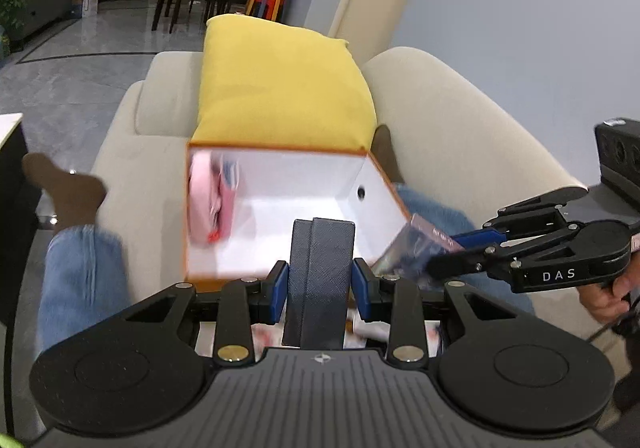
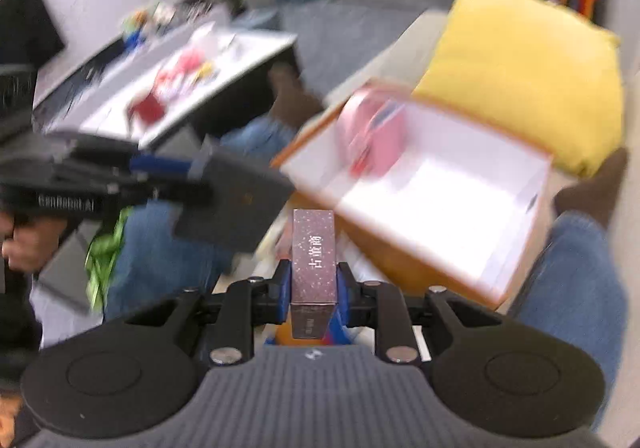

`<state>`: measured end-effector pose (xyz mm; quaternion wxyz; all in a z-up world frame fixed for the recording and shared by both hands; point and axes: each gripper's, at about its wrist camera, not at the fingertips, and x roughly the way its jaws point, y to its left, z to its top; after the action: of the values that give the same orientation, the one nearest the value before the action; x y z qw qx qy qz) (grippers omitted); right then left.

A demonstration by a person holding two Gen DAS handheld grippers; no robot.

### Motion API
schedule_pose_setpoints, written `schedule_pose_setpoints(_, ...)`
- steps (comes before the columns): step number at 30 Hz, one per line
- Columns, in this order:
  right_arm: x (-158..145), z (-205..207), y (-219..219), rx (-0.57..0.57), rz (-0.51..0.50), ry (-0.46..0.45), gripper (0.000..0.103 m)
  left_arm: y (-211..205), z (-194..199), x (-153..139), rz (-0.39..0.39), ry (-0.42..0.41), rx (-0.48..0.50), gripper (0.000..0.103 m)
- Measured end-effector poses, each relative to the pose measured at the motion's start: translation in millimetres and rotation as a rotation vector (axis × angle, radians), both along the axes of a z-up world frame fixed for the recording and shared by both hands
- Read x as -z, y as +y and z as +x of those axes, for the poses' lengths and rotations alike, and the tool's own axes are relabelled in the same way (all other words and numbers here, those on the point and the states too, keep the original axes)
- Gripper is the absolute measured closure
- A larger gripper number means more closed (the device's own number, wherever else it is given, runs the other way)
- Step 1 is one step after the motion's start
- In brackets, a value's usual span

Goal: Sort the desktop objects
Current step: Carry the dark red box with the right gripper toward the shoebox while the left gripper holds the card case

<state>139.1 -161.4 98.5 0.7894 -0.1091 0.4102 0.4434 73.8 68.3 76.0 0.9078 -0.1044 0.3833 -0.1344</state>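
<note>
My left gripper (image 1: 320, 280) is shut on a dark grey textured box (image 1: 318, 280), held just in front of an open orange box with a white inside (image 1: 280, 208). A pink item (image 1: 208, 200) lies at that box's left end. My right gripper (image 2: 313, 284) is shut on a slim pink glittery box with white characters (image 2: 314, 256). It shows in the left wrist view (image 1: 448, 252) at the orange box's right corner. The orange box (image 2: 440, 200) shows in the right wrist view, with the left gripper (image 2: 188, 176) holding the dark box (image 2: 236, 200) to its left.
The orange box rests on a person's lap in blue jeans (image 1: 80, 280) on a cream sofa (image 1: 460, 120), with a yellow cushion (image 1: 280, 84) behind it. A low table (image 2: 168, 80) with several small items stands beyond the knees. Papers lie under the grippers.
</note>
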Motion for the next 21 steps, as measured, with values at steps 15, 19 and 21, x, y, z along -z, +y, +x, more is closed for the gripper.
schedule_pose_setpoints(15, 75, 143, 28, 0.292, 0.059, 0.045, 0.079, -20, 185, 73, 0.090, 0.223, -0.066, 0.065)
schedule_pose_setpoints(19, 97, 166, 35, 0.346, 0.093, 0.095, 0.079, -21, 212, 93, 0.138, 0.263, -0.090, 0.064)
schedule_pose_setpoints(21, 104, 174, 38, 0.367, 0.107, 0.106, 0.079, -22, 220, 100, 0.165, 0.272, -0.101, 0.064)
